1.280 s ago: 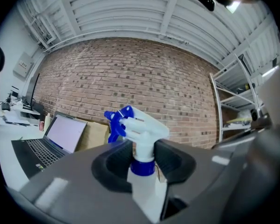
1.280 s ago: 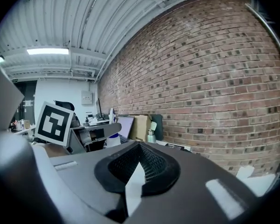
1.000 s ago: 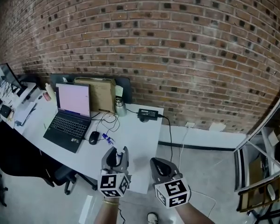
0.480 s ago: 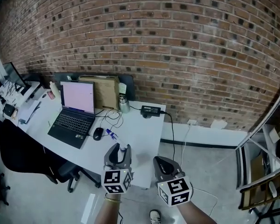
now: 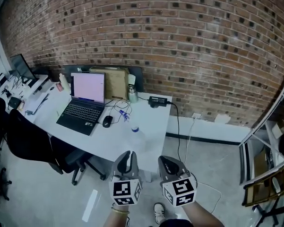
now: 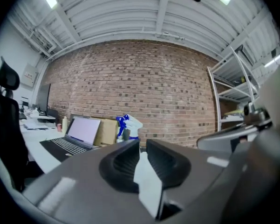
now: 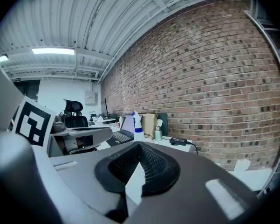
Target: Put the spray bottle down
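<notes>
The bottle (image 5: pixel 135 129) stands upright on the desk (image 5: pixel 151 143), near the desk's front edge and a little right of the mouse (image 5: pixel 107 121). Its long axis is vertical, with the blue trigger and white head on top. Neither gripper touches it, so the task looks done.

It lies straight ahead of both grippers and well apart from them, across the desk edge. The left gripper (image 5: pixel 128 154) is the nearer: its own view shows the bottle just above and slightly left of the jaw line, while the right gripper view shows it further off to the left. Any new reach would go forward and level, and more directly from the left.

The left jaws are closing, with a narrow slot left between the pads and nothing in it. The right gripper (image 5: pixel 164 160) has its pads pressed together at the tips and is empty.

No brand or label on the bottle can be read. The laptop (image 5: pixel 85 100) screen shows plain pale pink, and the cubes carry only black-and-white marker squares.
</notes>
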### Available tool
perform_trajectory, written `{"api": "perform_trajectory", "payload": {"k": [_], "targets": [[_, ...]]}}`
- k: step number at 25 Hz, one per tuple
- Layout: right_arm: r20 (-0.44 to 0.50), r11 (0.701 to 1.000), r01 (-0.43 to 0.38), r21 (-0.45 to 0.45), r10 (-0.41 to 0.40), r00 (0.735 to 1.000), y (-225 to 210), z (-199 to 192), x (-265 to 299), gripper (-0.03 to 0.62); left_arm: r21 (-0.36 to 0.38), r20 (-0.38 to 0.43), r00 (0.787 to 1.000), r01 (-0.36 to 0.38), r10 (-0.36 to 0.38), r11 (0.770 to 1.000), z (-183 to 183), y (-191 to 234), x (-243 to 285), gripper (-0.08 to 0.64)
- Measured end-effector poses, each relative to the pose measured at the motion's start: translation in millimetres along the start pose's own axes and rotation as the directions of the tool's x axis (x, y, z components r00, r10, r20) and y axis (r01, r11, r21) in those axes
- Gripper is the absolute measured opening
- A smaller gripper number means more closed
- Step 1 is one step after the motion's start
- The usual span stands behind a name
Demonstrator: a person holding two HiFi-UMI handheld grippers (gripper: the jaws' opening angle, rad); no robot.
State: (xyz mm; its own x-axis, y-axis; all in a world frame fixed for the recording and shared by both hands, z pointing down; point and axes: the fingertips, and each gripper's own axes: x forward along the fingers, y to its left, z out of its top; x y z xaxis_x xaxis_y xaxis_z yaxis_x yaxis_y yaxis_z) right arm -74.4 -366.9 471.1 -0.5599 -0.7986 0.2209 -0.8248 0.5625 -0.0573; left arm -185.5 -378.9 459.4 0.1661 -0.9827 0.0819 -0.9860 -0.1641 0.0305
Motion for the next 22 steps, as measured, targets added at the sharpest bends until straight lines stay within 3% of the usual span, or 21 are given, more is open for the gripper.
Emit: {"api": "perform_trajectory", "payload": {"k": [5,12,22], "targets": [[-0.004,1.000,-0.023,-0.009,0.023,1.000,40,-19,-37,-0.002,0.001,-0.034,0.996,-0.078,0.078,0.997,-16,-5,-76,0.009],[-0.018,0.999,-0.035,-0.037,0.034,0.999,87,-37,-86,-0.002,-0.159,-0.090,0.992,-0.098,0.084,0.982,-30,0,-158,0.008],[-0.001,0.998,-0.053,-0.036,0.053,0.999,130,-44,-136,-0.002,-0.161,-0.105,0.991,-0.097,0.081,0.982,-28,-8,-225,0.008]]}}
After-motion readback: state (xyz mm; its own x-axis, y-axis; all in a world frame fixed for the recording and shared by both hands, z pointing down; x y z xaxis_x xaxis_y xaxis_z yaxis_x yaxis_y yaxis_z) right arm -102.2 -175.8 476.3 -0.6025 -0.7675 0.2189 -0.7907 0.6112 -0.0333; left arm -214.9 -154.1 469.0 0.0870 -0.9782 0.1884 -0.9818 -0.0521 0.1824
